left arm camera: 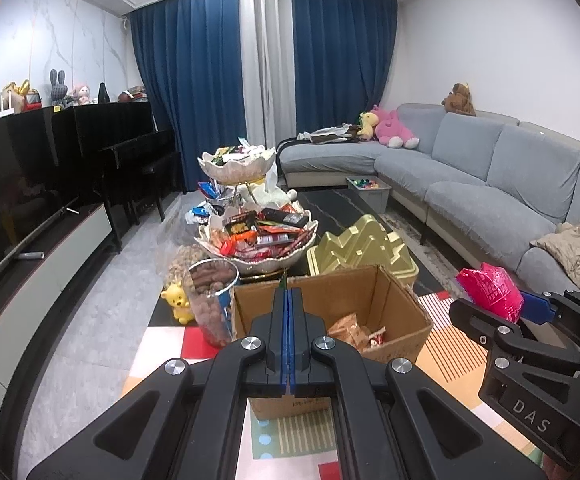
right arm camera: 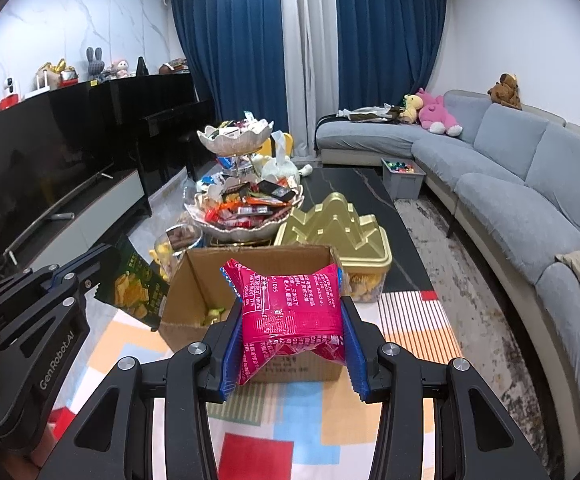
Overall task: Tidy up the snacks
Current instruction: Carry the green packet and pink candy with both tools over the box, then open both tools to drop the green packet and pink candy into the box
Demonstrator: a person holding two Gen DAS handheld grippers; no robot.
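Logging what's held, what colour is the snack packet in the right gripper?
Bright pink, with white print; the pink snack packet shows best in the right wrist view, clamped in the right gripper.

The right gripper (left arm camera: pixel 490 312), seen at the right edge of the left wrist view, carries the raised letters "DAS" on the near side of its black body. The left gripper (right arm camera: pixel 89 268), seen at the left edge of the right wrist view, carries the wording "GenRobot.AI" along its black arm. The pink snack packet (right arm camera: pixel 292 312), clamped between the right gripper's blue pads, bears small white print, of which only "1065" and "17%" are partly legible; the remainder is too small to read.
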